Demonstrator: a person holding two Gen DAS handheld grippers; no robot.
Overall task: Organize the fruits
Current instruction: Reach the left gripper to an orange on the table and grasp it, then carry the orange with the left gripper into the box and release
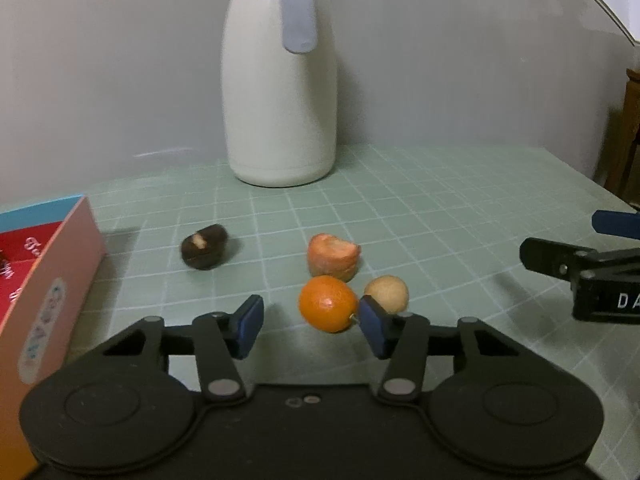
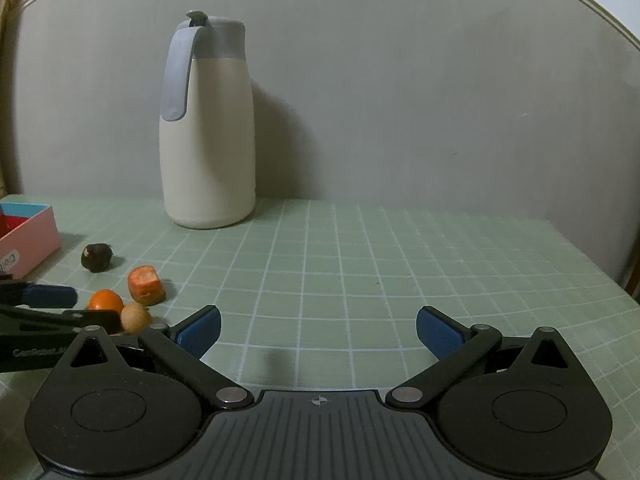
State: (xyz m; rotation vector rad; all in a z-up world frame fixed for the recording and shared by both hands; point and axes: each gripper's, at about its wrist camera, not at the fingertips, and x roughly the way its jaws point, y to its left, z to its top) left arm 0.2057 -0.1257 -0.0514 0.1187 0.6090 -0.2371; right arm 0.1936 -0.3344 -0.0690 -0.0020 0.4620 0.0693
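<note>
4 fruits: 1 orange (image 1: 328,308), 3 misc.

On the mat (image 1: 460,208): jug (image 1: 280,112) at rear, box (image 1: 52,280) left, four fruits (image 1: 329,309) clustered between, before the jug.

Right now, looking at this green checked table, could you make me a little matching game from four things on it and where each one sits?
Things:
1. tall white jug
2. round orange fruit
3. dark brown fruit
4. pink cardboard box

Places:
A. nearest the box
B. at the back wall
C. at the table's left edge
D. between the left tongs' blue pads

Pairs: 1-B, 2-D, 3-A, 4-C
</note>
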